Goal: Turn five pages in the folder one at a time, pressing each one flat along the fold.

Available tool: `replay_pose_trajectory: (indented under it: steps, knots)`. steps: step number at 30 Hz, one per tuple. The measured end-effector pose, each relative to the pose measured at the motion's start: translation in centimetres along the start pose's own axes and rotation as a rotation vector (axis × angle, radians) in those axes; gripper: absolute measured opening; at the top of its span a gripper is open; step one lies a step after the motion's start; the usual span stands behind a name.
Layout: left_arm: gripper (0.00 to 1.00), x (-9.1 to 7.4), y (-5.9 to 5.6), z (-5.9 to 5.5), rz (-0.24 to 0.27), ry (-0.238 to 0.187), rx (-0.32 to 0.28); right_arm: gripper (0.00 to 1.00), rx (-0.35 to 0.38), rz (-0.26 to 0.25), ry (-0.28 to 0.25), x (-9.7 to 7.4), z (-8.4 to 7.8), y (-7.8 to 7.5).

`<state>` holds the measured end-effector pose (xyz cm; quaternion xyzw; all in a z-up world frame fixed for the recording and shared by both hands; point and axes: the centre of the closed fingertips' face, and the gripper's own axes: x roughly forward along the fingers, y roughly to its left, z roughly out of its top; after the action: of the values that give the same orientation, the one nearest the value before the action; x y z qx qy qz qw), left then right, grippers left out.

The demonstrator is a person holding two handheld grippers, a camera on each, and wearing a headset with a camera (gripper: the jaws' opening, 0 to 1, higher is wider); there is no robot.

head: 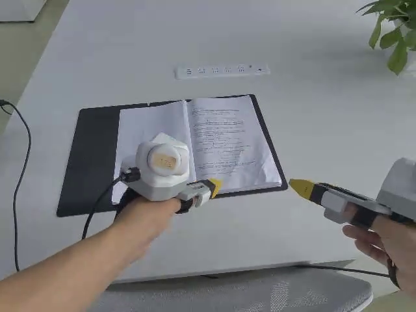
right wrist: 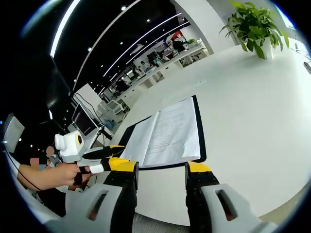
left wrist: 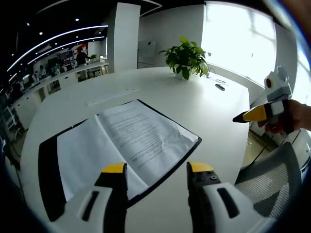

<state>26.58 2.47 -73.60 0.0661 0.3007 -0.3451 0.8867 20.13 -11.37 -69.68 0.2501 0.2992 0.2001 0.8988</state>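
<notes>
The folder (head: 91, 156) is laid open on the white table (head: 130, 52), with a blank sheet on its left side and a printed page (head: 227, 140) on its right. Both are seen lying flat.

The left claw (head: 211, 188) is held by the left hand (head: 153, 218) over the near edge of the folder, just below the fold. The forearm is stretched in from the lower left and the yellow tips are pointed to the right. In the left gripper view, the left claw's (left wrist: 158, 168) jaws are seen spread apart with nothing between them. Whether the folder is touched by them cannot be told.

The right claw (head: 300, 188) is held by the right hand (head: 383, 240) off the folder's near right corner, over bare table and apart from the page. Its tips are pointed left toward the folder. In the right gripper view, its own jaws (right wrist: 160, 166) are likewise seen parted and empty.

A white power strip (head: 222, 70) is placed beyond the folder, and a potted plant (head: 393, 32) is seen at the far right.
</notes>
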Motion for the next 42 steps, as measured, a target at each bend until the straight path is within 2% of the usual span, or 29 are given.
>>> replay_pose_trajectory:
  steps: [7,9,12,16,19,24,26,29,30,34,39,42]
  knots:
    - [0.48,3.6,-0.5,-0.2,0.012,0.012,0.026,0.35,0.021,0.003,0.002,1.4,-0.3,-0.7]
    - [0.48,4.5,-0.7,0.1,0.02,0.001,0.018,0.35,0.025,0.008,-0.004,1.8,-0.3,-0.8]
    - [0.47,6.4,-0.7,-0.3,0.025,0.011,0.013,0.35,0.033,0.007,-0.002,2.3,-0.3,-1.0]
    - [0.47,7.8,-0.8,-0.5,0.037,0.013,0.009,0.34,0.039,0.01,-0.006,3.1,-0.2,-1.3]
    - [0.47,8.7,-1.1,-0.2,0.042,-0.01,0.025,0.33,0.043,0.006,-0.007,3.7,-0.1,-1.7]
    - [0.46,9.7,-1.3,0.0,0.061,-0.027,0.057,0.32,0.055,0.009,-0.01,4.5,0.1,-2.0]
    - [0.45,10.0,-1.2,-0.3,0.07,-0.011,0.082,0.32,0.054,0.012,-0.013,4.9,0.2,-2.1]
    - [0.44,10.3,-1.2,-1.1,0.083,0.011,0.091,0.32,0.058,0.012,-0.014,5.3,0.2,-2.4]
    - [0.43,10.5,-1.2,-1.3,0.084,0.004,0.096,0.32,0.059,0.013,-0.015,5.4,0.2,-2.5]
    - [0.34,10.5,-2.0,-1.4,0.056,-0.013,0.107,0.31,0.058,0.014,-0.014,5.6,-0.1,-2.6]
    - [0.29,10.6,-1.3,-1.4,0.064,-0.024,0.07,0.31,0.057,0.009,-0.005,5.7,-0.7,-3.1]
    - [0.26,10.6,-1.2,-1.4,0.06,-0.019,0.075,0.3,0.057,0.004,-0.007,5.7,-0.8,-3.3]
